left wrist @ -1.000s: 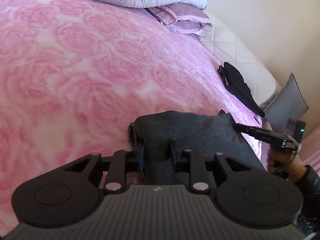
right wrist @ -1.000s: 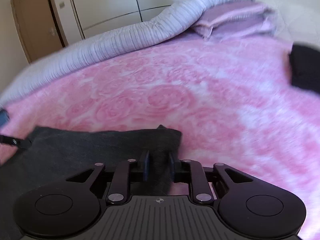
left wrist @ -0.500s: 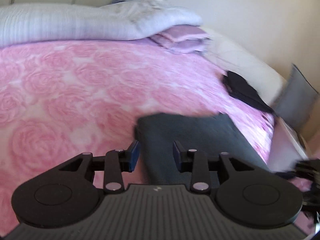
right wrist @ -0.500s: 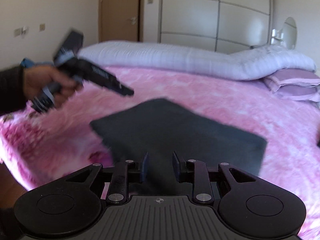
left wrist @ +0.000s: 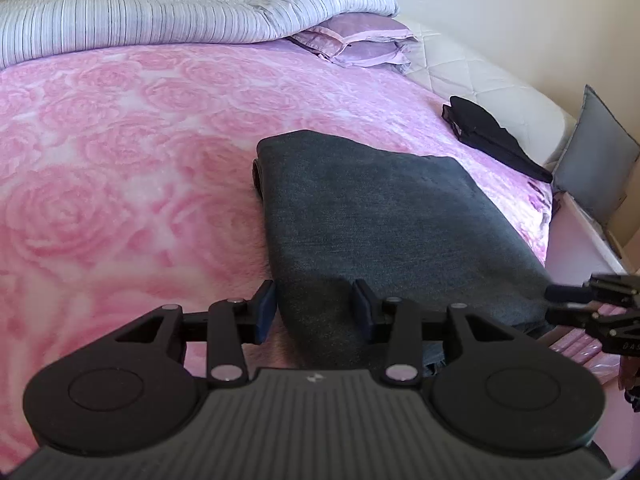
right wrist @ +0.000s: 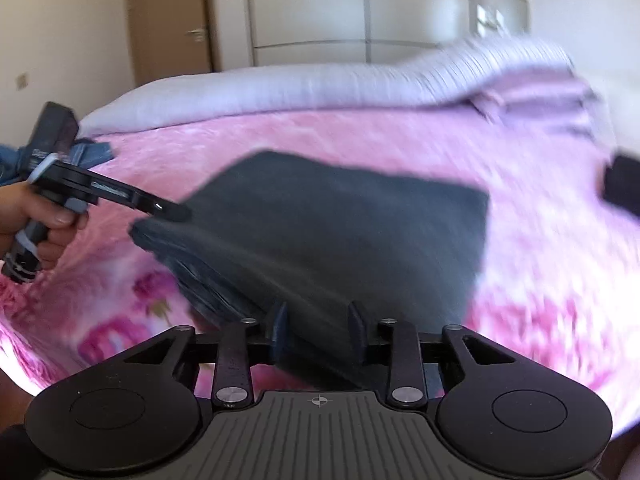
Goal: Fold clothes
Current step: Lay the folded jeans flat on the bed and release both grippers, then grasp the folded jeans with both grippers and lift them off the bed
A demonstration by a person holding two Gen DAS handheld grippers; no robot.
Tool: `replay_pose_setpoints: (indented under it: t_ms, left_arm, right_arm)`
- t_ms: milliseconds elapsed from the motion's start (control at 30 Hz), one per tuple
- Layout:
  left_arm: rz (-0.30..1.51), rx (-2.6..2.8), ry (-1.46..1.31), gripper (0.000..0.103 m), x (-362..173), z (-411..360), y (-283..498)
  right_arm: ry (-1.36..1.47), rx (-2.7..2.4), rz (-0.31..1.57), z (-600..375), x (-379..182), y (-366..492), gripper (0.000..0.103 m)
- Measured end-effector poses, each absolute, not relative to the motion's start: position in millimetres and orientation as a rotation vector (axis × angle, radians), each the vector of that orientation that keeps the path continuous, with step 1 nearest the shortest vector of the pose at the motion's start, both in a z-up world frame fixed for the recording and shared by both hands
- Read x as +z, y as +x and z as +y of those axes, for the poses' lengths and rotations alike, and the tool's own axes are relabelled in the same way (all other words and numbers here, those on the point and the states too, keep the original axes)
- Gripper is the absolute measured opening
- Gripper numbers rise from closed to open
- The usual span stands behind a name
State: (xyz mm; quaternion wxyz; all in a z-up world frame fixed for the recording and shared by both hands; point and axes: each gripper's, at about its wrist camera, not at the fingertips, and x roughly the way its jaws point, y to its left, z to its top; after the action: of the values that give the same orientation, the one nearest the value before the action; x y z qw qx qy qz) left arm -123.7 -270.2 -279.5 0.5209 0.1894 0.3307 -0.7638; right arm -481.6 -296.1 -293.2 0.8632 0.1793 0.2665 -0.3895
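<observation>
A dark grey garment (left wrist: 380, 208) lies folded in a flat rectangle on the pink rose blanket (left wrist: 120, 168). My left gripper (left wrist: 315, 312) is open over the garment's near edge, with its jaws well apart and gripping nothing. At the right edge of that view, my right gripper (left wrist: 558, 303) hovers beside the garment's near right corner. In the blurred right wrist view the same garment (right wrist: 340, 216) fills the middle, and my right gripper (right wrist: 318, 328) stands open above its near edge. A hand holds the left gripper (right wrist: 176, 213) at the garment's left corner.
A black folded garment (left wrist: 488, 140) lies near the bed's right edge. A striped duvet (left wrist: 160, 20) and lilac pillows (left wrist: 360, 44) sit at the head of the bed. A grey cushion (left wrist: 600, 160) leans against the wall. A blue garment (right wrist: 92, 152) lies behind the hand.
Both grippers were shut on the grey garment a second ago. They have let go, opened and drawn back, and the garment now lies folded flat.
</observation>
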Motion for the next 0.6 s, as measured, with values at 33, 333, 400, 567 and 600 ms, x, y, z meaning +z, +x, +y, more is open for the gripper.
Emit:
replay_pose_setpoints:
  t_ms: [33,333,400,567,600]
  left_arm:
    - [0.778,-1.825,0.463,0.037,-277.2,-267.9,-124.9]
    - [0.541,-1.758,0.59,0.038,-248.1,-230.0,-145.6]
    - [0.506,-1.74,0.63,0.038,-245.6,-224.4,-150.5]
    - [0.453,-1.719,0.666,0.038,-243.1,-216.2,-158.5]
    - [0.446,-1.716,0.671,0.038,-243.0,-215.0,-159.6]
  right_arm:
    - [0.388,-0.83,0.549,-294.0,-292.1,-485.4,0.033]
    - [0.293,-0.922,0.554,-253.3,-271.2,-504.5,0.053]
    - [0.292,-0.924,0.573,-247.5,-274.2,-506.5,0.054]
    - [0.301,-0.926,0.579,-235.1,-276.1,-507.0,0.055]
    - [0.293,-0.925,0.585,-232.9,-275.8,-506.7,0.056]
